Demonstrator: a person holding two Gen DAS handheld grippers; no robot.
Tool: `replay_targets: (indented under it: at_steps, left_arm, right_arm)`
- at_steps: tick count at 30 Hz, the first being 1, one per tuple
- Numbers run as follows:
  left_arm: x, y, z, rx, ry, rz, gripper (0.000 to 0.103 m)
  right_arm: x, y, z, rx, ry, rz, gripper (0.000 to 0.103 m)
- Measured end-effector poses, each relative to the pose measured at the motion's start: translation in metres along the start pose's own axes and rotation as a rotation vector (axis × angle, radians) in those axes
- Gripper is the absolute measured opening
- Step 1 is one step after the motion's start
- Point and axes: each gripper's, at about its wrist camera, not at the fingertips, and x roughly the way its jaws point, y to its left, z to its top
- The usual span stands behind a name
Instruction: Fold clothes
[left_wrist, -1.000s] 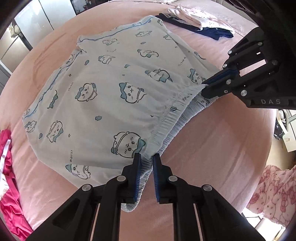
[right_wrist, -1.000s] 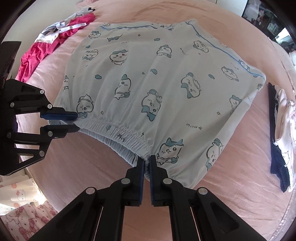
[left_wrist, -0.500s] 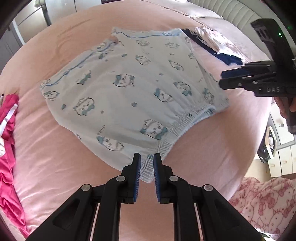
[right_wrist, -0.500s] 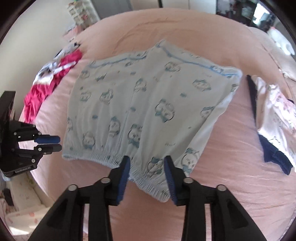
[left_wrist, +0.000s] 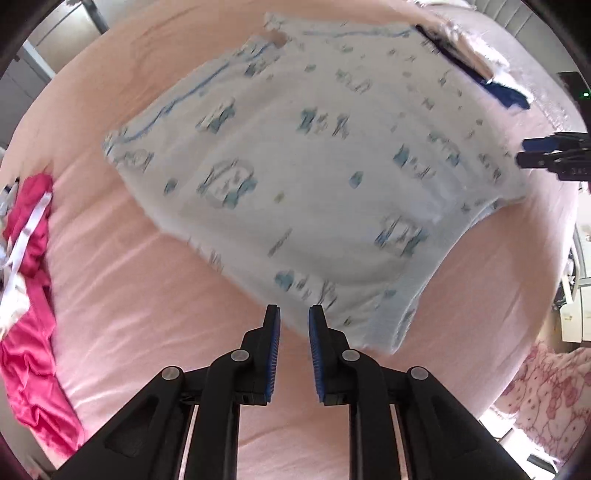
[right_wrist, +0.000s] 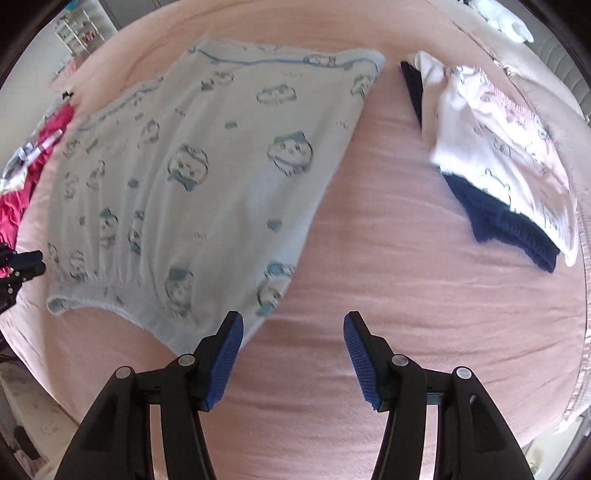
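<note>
Light blue shorts (left_wrist: 314, 177) with a cartoon print lie spread flat on the pink bed (left_wrist: 155, 295), waistband toward me. My left gripper (left_wrist: 294, 317) hovers just short of the waistband's left corner, its jaws a little apart with no cloth between them. In the right wrist view the shorts (right_wrist: 192, 177) fill the left half, and the left gripper (right_wrist: 35, 260) shows at the far left, clear of the corner. My right gripper (right_wrist: 293, 328) stands wide open over bare sheet, beside the waistband's right end. It also shows in the left wrist view as the right gripper (left_wrist: 522, 152) at the right edge.
A folded stack, white and pink cloth over navy (right_wrist: 498, 147), lies right of the shorts. A crumpled magenta garment (left_wrist: 26, 295) sits at the bed's left. Pink patterned fabric (left_wrist: 546, 398) lies beyond the bed's near edge.
Both grippers let go of the waistband and drew back. The right one opened wide and swung to the right. The shorts settled flat on the bed.
</note>
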Motion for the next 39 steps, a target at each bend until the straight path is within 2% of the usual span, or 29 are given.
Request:
replay_targets:
  at_steps: [3, 5, 6, 7, 8, 9, 10, 13, 16, 18, 21, 24, 25, 26, 29, 31, 35, 36, 39]
  left_arm:
    - [0.012, -0.03, 0.029, 0.12, -0.033, -0.051, 0.015]
    - [0.02, -0.05, 0.048, 0.2, -0.055, -0.085, 0.015]
    - [0.026, -0.05, 0.043, 0.226, -0.015, -0.047, 0.016]
    - [0.022, -0.037, 0.035, 0.18, -0.004, -0.046, 0.016]
    - [0.017, -0.023, 0.027, 0.124, 0.002, -0.05, 0.015]
    - [0.012, -0.009, 0.019, 0.069, 0.008, -0.055, 0.015]
    - [0.007, 0.007, 0.01, 0.008, 0.034, -0.025, 0.015]
    - [-0.008, 0.051, -0.012, -0.183, 0.042, -0.006, 0.015]
    - [-0.021, 0.089, -0.025, -0.398, 0.001, -0.036, 0.015]
    - [-0.023, 0.1, -0.022, -0.451, -0.049, -0.065, 0.015]
    - [-0.022, 0.109, -0.007, -0.429, -0.093, -0.042, 0.016]
    - [-0.019, 0.126, 0.006, -0.406, -0.122, -0.038, 0.016]
    - [-0.019, 0.134, 0.011, -0.387, -0.129, -0.021, 0.016]
    - [-0.017, 0.138, 0.017, -0.368, -0.137, 0.0, 0.016]
    - [-0.013, 0.164, 0.031, -0.361, -0.159, 0.017, 0.015]
    - [-0.002, 0.183, 0.046, -0.368, -0.156, -0.014, 0.015]
    - [0.006, 0.2, 0.058, -0.393, -0.171, -0.053, 0.016]
    - [0.007, 0.205, 0.061, -0.399, -0.175, -0.062, 0.015]
    - [0.009, 0.21, 0.059, -0.419, -0.17, -0.077, 0.016]
  right_arm:
    - [0.011, 0.021, 0.024, -0.061, -0.041, 0.059, 0.056]
    - [0.033, 0.025, 0.02, -0.139, 0.044, 0.017, 0.056]
    - [0.044, 0.026, 0.018, -0.178, 0.085, -0.004, 0.056]
    - [0.04, 0.019, 0.012, -0.194, 0.058, 0.0, 0.056]
    - [0.036, 0.011, 0.008, -0.194, 0.066, -0.012, 0.056]
    - [0.034, 0.003, 0.005, -0.197, 0.093, -0.06, 0.056]
    - [0.031, -0.004, 0.003, -0.199, 0.106, -0.075, 0.056]
    - [0.023, -0.009, 0.015, -0.206, 0.104, -0.104, 0.057]
    - [0.017, 0.015, 0.052, -0.22, 0.04, -0.005, 0.058]
    - [0.015, 0.047, 0.082, -0.267, -0.006, 0.074, 0.058]
    - [0.018, 0.107, 0.119, -0.353, -0.075, 0.188, 0.058]
    - [0.026, 0.167, 0.122, -0.434, -0.088, 0.172, 0.058]
    - [0.029, 0.175, 0.132, -0.438, -0.116, 0.147, 0.058]
    - [0.026, 0.17, 0.138, -0.42, -0.137, 0.136, 0.058]
    - [0.039, 0.179, 0.183, -0.367, -0.161, 0.117, 0.058]
    - [0.049, 0.181, 0.209, -0.367, -0.18, 0.09, 0.058]
    - [0.083, 0.184, 0.248, -0.376, -0.1, 0.093, 0.058]
    - [0.094, 0.187, 0.252, -0.405, -0.076, 0.083, 0.058]
    - [0.099, 0.188, 0.256, -0.477, -0.116, 0.032, 0.059]
